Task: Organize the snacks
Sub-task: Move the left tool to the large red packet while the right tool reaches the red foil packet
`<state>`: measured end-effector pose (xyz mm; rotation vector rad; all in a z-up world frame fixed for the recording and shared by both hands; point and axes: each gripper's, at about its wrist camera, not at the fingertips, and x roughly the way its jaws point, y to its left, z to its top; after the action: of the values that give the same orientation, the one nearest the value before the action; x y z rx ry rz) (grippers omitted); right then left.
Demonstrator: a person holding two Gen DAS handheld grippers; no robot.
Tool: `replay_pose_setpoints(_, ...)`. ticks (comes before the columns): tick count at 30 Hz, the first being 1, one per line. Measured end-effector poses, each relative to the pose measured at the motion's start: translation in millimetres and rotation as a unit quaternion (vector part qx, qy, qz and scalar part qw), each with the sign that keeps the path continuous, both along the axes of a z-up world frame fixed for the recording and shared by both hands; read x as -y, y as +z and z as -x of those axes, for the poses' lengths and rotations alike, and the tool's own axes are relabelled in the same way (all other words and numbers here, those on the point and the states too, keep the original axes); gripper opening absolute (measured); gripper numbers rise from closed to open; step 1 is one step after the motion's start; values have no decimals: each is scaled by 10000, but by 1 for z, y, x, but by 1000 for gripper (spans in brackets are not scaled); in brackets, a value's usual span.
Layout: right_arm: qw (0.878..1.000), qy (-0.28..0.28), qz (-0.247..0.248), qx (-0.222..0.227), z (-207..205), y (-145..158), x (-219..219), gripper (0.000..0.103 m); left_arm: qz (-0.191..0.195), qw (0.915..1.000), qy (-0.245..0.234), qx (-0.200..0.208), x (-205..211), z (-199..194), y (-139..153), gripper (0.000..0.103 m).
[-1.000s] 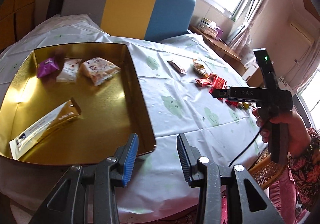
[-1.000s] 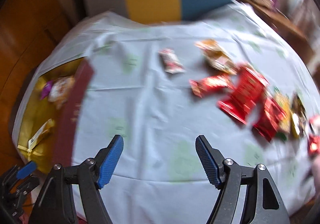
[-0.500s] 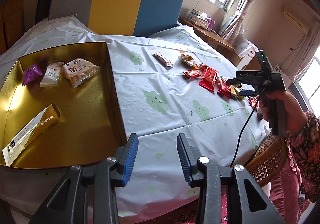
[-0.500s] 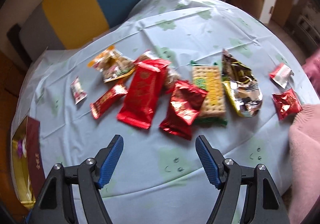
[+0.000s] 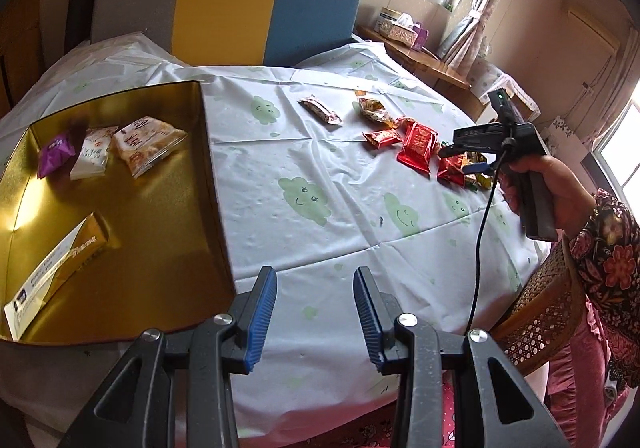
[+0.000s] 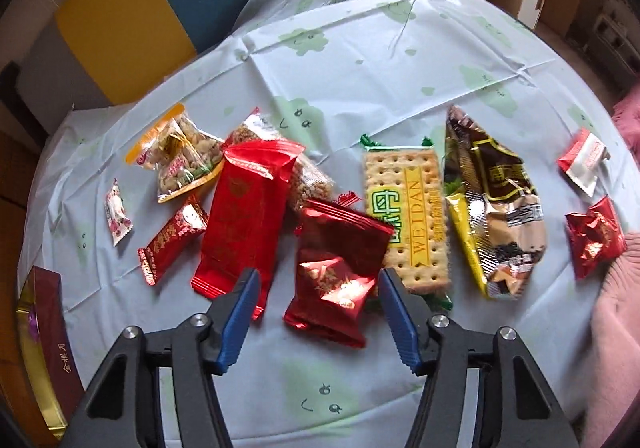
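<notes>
A gold tin (image 5: 120, 248) sits at the table's left and holds a purple packet (image 5: 56, 152), a white packet (image 5: 92, 158), a cracker bag (image 5: 146, 144) and a long gold stick pack (image 5: 60, 268). Loose snacks lie on the cloth to the right. My right gripper (image 6: 318, 296) is open, its jaws either side of a crinkled red packet (image 6: 336, 272). Beside that packet lie a flat red pack (image 6: 244, 212), a cracker pack (image 6: 408, 216) and a brown-gold bag (image 6: 496, 208). My left gripper (image 5: 316, 312) is open and empty near the table's front edge. The right gripper also shows in the left wrist view (image 5: 464, 158).
A peanut bag (image 6: 180, 156), a small red bar (image 6: 172, 240), a pink-white candy (image 6: 116, 212) and two small red packets (image 6: 592, 240) lie around the pile. The tin's rim (image 6: 44, 348) is at the far left. A striped chair (image 5: 224, 4) stands behind the table.
My right gripper swung from the tin side over to the snack pile and came down around the crinkled red packet. My left gripper drew back a little to the right.
</notes>
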<state>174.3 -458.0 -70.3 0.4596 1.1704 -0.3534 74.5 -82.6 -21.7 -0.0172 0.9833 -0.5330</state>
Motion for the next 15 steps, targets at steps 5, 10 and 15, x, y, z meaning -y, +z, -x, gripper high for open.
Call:
replay_pose_setpoints(5, 9986, 323, 404, -124, -7, -2, -10, 62, -85, 9997, -206, 61, 27, -13, 3, 40)
replay_pose_setpoints(10, 9979, 258, 533, -250, -2, 0, -10, 62, -33, 9993, -353, 78, 59, -32, 5, 40)
replay_pose_setpoints(15, 9952, 468, 777, -373, -10, -2, -15, 64, -77, 9985, -524, 103, 98, -55, 4, 40)
